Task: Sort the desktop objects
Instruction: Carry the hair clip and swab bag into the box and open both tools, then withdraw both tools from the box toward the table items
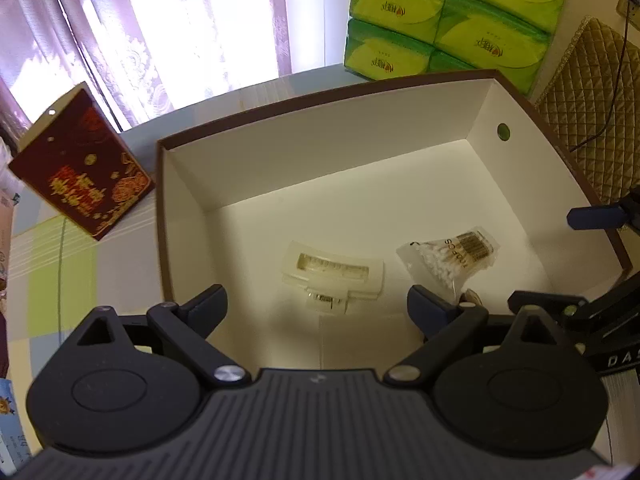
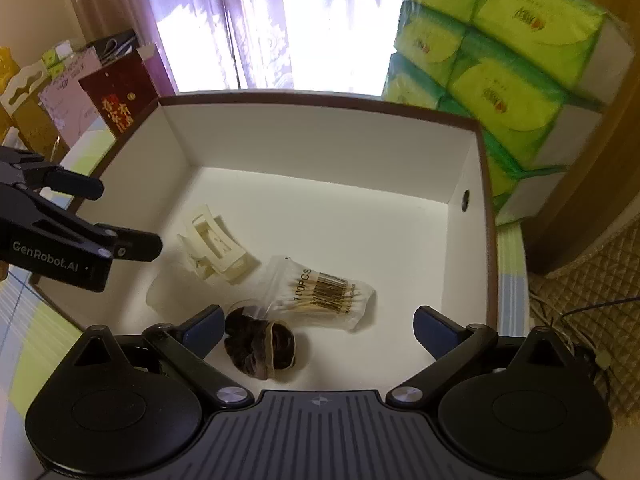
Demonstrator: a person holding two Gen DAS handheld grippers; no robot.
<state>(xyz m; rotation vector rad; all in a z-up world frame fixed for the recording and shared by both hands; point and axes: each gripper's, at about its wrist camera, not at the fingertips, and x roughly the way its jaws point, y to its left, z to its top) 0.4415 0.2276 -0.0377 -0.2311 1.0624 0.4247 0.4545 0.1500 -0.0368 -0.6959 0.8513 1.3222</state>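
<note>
In the right wrist view we see the white-lined box point(image 2: 320, 136) filling mid-frame, with a cream hair clip point(image 2: 214, 248) at centre left, a bag of cotton swabs point(image 2: 324, 288) at centre, and a dark scrunchie point(image 2: 260, 344) just below. Our right gripper point(image 2: 318, 332) hangs over them, fingers wide and empty. The left gripper point(image 1: 316, 308) likewise stands wide, holding nothing.

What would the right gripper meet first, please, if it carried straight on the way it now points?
Probably the clear bag of cotton swabs on the white box floor; the open right gripper holds nothing. Depth is uncertain.
</note>
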